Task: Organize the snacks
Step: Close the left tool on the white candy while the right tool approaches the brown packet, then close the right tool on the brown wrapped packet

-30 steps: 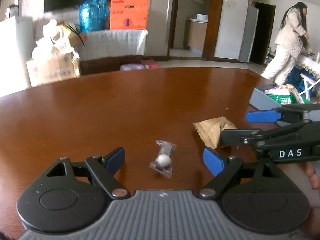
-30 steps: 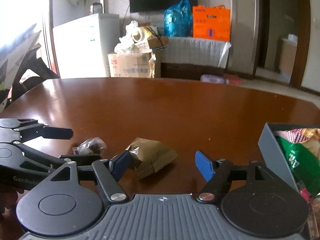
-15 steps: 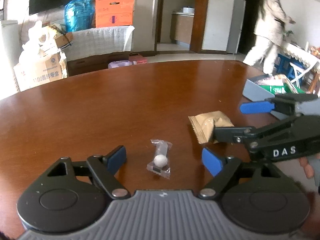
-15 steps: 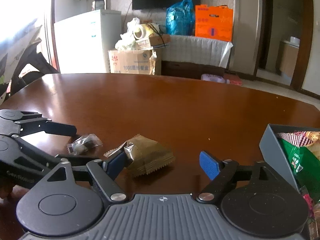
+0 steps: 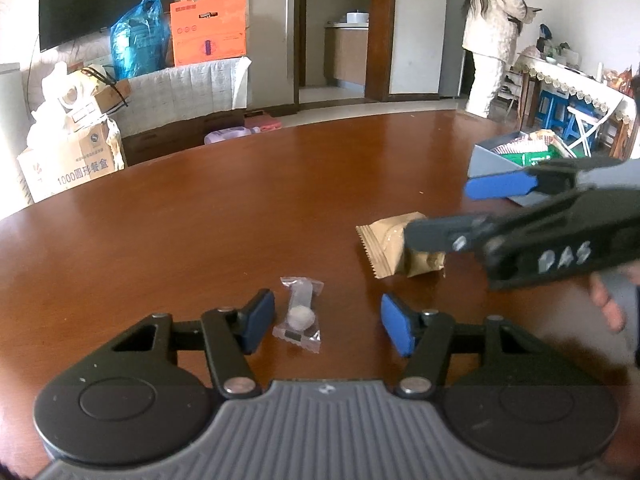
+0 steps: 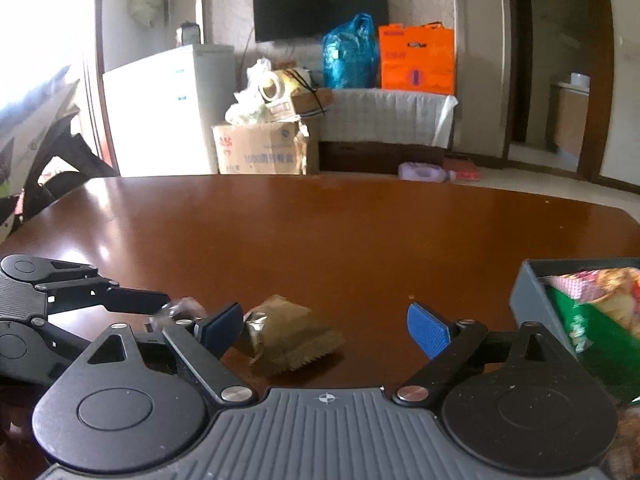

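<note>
Closing in now, the left claw point(image 5: 326, 322) has just been narrowing around the small clear-wrapped white candy point(image 5: 299, 314) on the brown wooden bench point(image 5: 200, 220), pads not yet touching it. Beside it, the right claw point(image 6: 325, 326) has just been spreading wider over the tan crinkled snack packet point(image 6: 290, 334); contact there looks doubtful. Farther right waits the grey snack box point(image 6: 532, 300), already part filled.

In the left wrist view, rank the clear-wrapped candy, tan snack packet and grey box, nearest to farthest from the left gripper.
1. Clear-wrapped candy, between the left gripper's open jaws.
2. Tan snack packet, ahead to the right.
3. Grey box, far right, holding snack bags.
</note>
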The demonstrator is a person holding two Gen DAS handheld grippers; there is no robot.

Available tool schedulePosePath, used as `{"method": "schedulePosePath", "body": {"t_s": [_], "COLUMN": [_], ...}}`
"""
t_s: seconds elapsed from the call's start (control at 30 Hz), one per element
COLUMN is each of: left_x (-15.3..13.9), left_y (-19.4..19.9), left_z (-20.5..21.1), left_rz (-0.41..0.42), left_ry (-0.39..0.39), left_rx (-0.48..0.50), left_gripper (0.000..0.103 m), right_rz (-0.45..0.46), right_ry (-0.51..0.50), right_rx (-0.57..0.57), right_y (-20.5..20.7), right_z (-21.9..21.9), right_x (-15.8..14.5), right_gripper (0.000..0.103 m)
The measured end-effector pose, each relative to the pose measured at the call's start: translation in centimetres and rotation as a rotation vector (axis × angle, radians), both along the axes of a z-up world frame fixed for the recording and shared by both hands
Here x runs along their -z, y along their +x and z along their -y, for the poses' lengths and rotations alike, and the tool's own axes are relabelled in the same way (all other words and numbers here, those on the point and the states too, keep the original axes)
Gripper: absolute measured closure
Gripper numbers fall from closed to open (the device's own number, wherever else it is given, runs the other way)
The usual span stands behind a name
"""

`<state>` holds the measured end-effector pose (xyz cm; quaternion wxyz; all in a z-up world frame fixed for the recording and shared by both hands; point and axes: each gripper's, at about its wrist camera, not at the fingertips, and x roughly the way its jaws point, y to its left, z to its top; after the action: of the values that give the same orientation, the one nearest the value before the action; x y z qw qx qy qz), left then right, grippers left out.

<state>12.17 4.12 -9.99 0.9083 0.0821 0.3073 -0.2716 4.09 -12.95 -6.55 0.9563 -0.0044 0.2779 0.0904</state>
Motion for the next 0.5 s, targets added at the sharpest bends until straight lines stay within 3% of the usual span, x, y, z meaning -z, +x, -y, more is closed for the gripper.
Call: {"method": "schedulePosePath", "body": {"t_s": [0.03,0.1,0.23,0.3,0.5], "left_x": [0.0,0.0,0.0,0.0,-0.1], "left_y": [-0.1,-0.3,-0.3,-0.4,-0.7], "left_z": [-0.1,-0.1,-0.3,-0.4,-0.7], "left_rz": [0.000,0.002,-0.002,-0.008,-0.014], "left_ry": [-0.001,-0.005,-0.014,-0.025,-0.027], "left_rx": [0.000,0.010,0.012,0.028,0.027], "left_gripper": [0.051,0.064,0.072,0.085,0.085], "right_rz": [-0.003,-0.021,-0.038,-0.063,-0.083], "right_ry": [-0.014,-0.010,0.001,0.011,-0.037], "right_rx": [-0.004,-0.004,-0.010,-0.002,-0.053], "right_y": [0.1,0.6,1.1,1.5,2.1], "right_z": [-0.3,-0.7,-0.8,-0.6,-1.3], "right_x": [0.3,0.6,0.7,0.8,1.0], "right_gripper": [0.013,0.013,0.013,0.014,0.039]}}
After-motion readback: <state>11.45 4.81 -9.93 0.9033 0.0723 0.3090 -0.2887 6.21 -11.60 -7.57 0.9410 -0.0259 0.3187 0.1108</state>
